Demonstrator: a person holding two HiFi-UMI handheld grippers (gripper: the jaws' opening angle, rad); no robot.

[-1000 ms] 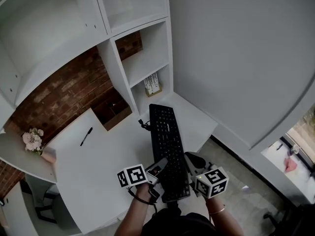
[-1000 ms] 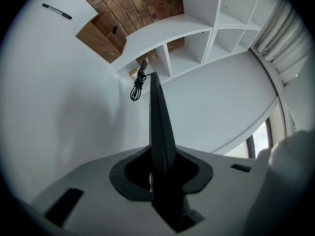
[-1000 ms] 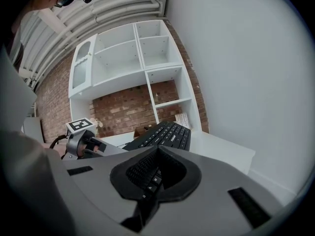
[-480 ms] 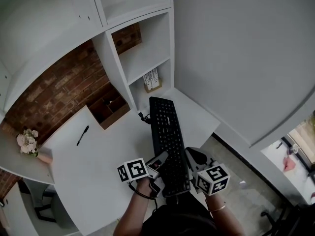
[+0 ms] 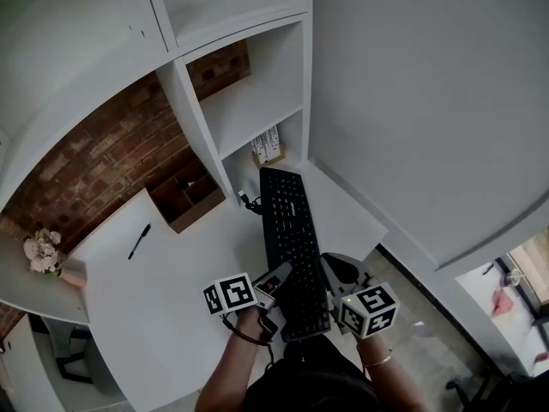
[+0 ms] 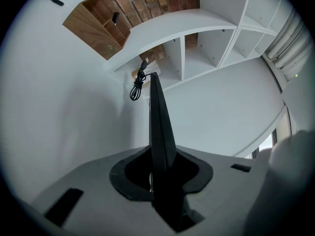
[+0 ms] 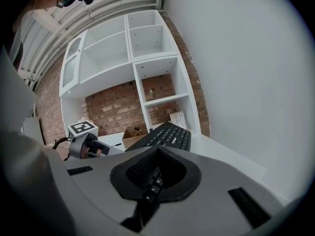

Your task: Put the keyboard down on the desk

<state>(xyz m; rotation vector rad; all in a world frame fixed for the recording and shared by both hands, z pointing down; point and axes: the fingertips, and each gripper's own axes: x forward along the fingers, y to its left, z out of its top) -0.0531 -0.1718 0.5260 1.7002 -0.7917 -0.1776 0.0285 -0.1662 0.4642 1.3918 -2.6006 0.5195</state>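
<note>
1. White bench (image 5: 171, 299), set into the corner below the white shelving unit (image 5: 249, 101). The middle lies bare and, in my judgement, is where the keyboard will go.
2. Black full-size keyboard (image 5: 292, 234). It runs lengthwise away from the person over the bench's right part, far end near the shelving, near end at the front edge. Whether the far end touches the bench cannot be told.
3. Left gripper (image 5: 276, 281). It reaches in from the left, marker cube up, jaws clenched on the keyboard's near end, seen edge-on.
4. Right gripper (image 5: 333, 275). It mirrors this from the right, jaws clamped over the key rows. A two-sided hold likely keeps the long board level.
5. Coiled black cable (image 6: 136, 90), hanging at the far end.
</note>
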